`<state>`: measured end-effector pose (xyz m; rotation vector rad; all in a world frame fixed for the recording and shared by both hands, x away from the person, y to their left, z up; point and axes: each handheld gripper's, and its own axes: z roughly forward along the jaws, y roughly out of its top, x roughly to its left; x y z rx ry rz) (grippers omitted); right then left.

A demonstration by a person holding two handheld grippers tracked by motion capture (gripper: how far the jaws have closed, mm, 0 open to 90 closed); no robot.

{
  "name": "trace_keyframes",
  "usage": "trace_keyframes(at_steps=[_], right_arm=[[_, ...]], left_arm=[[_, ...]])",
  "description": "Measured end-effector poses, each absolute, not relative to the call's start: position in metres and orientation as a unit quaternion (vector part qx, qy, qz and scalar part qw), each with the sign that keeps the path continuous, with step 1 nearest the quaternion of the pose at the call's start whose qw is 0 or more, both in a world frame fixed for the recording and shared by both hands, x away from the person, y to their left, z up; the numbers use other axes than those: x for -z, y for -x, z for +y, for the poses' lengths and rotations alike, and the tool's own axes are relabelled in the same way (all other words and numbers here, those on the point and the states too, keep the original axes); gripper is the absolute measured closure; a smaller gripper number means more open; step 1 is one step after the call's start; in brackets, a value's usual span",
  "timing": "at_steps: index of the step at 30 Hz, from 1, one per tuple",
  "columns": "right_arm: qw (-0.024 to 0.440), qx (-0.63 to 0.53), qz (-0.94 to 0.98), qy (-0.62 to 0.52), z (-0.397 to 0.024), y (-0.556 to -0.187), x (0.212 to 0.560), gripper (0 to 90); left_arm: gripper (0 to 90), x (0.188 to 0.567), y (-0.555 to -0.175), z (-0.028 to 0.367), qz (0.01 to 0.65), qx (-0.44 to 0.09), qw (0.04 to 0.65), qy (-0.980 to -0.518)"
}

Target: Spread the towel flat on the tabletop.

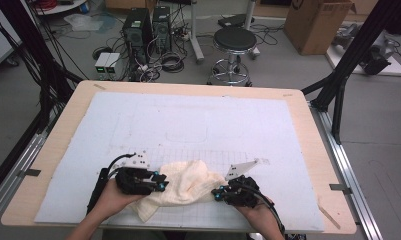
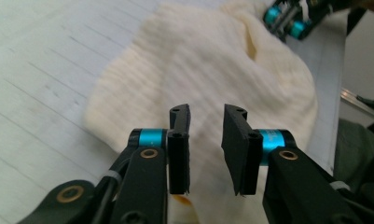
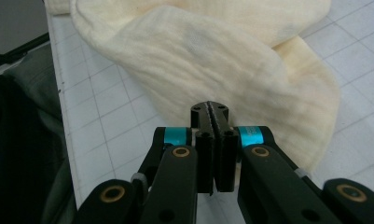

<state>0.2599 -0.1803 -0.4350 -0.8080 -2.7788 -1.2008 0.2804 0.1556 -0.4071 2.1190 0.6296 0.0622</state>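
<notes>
A crumpled cream cloth (image 1: pixel 188 182) lies on the white gridded mat (image 1: pixel 198 125) near the table's front edge. My left gripper (image 1: pixel 162 181) sits at the cloth's left side. In the left gripper view its jaws (image 2: pixel 208 112) stand apart over the cloth (image 2: pixel 208 60), and the pads press on nothing. My right gripper (image 1: pixel 217 193) is at the cloth's right edge. In the right gripper view its jaws (image 3: pixel 210 106) are pressed together, with their tips on the near fold of the cloth (image 3: pixel 222 60). The right gripper (image 2: pixel 287 21) also shows beyond the cloth in the left gripper view.
The mat covers most of a wooden table (image 1: pixel 308 130). Its front edge runs close under both hands. A wide bare stretch of mat lies beyond the cloth. Off the table stand a black stool (image 1: pixel 234 42), computer towers (image 1: pixel 138 27) and a cardboard box (image 1: pixel 318 22).
</notes>
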Motion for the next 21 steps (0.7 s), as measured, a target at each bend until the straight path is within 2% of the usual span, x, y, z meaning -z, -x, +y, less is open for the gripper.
trace_keyframes(at_steps=[6, 10, 12, 14, 18, 21], right_arm=[[-0.005, 0.383, -0.887, 0.257, -0.181, -0.257, 0.436, 89.0], [-0.007, 0.386, -0.887, 0.253, -0.182, -0.258, 0.436, 88.4], [-0.008, 0.386, -0.886, 0.256, -0.183, -0.258, 0.436, 87.9], [-0.006, 0.388, -0.885, 0.256, -0.183, -0.259, 0.436, 87.6], [-0.009, 0.388, -0.885, 0.257, -0.183, -0.261, 0.437, 87.1], [-0.011, 0.387, -0.886, 0.257, -0.183, -0.261, 0.437, 86.9]], left_arm=[[66.9, 0.404, -0.310, 0.148, 0.289, -0.080, 0.423, -0.855], [60.2, 0.419, -0.324, 0.146, 0.309, -0.071, 0.381, -0.868], [59.8, 0.425, -0.328, 0.145, 0.314, -0.061, 0.366, -0.874], [64.3, 0.427, -0.329, 0.143, 0.312, -0.056, 0.367, -0.875], [82.7, 0.428, -0.327, 0.139, 0.298, -0.068, 0.359, -0.882], [85.4, 0.420, -0.326, 0.148, 0.307, -0.094, 0.374, -0.870]])
